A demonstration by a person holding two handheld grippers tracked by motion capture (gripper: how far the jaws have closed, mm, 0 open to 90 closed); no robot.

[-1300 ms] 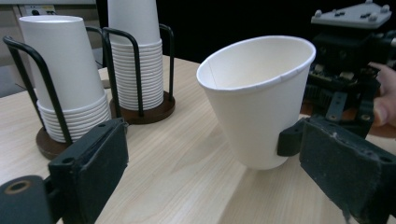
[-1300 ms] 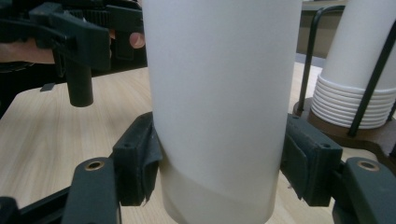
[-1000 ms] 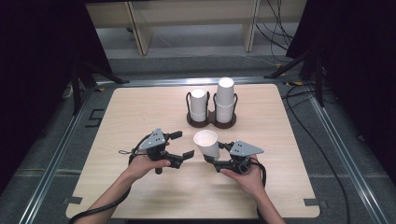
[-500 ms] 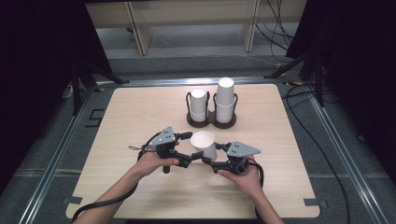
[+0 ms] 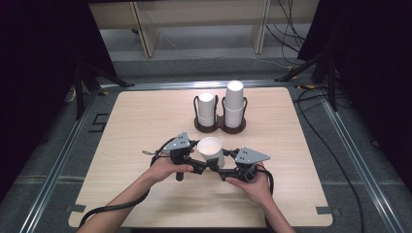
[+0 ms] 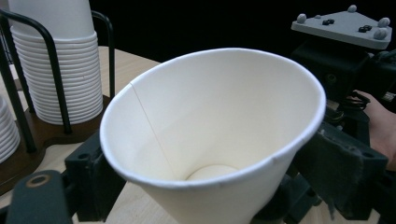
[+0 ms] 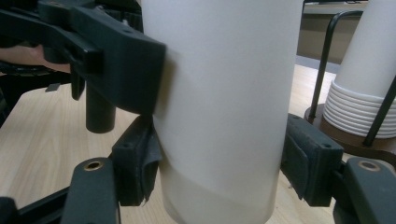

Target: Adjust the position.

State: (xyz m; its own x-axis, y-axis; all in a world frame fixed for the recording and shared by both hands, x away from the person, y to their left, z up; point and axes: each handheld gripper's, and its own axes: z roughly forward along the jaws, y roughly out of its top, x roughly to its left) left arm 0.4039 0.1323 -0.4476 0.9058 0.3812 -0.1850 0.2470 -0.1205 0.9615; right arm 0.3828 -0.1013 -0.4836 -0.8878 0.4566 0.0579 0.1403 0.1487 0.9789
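White paper cup (image 5: 211, 151), upright, mouth open and empty, with a vertical seam visible on its inner wall (image 6: 154, 130); positioned near the front centre of the wooden table, clamped on both sides by black padded jaws. Behind it, well apart, a dark two-ring cup holder (image 5: 219, 127) carries two stacks of inverted white cups, the right stack (image 5: 234, 103) taller than the left stack (image 5: 206, 108).
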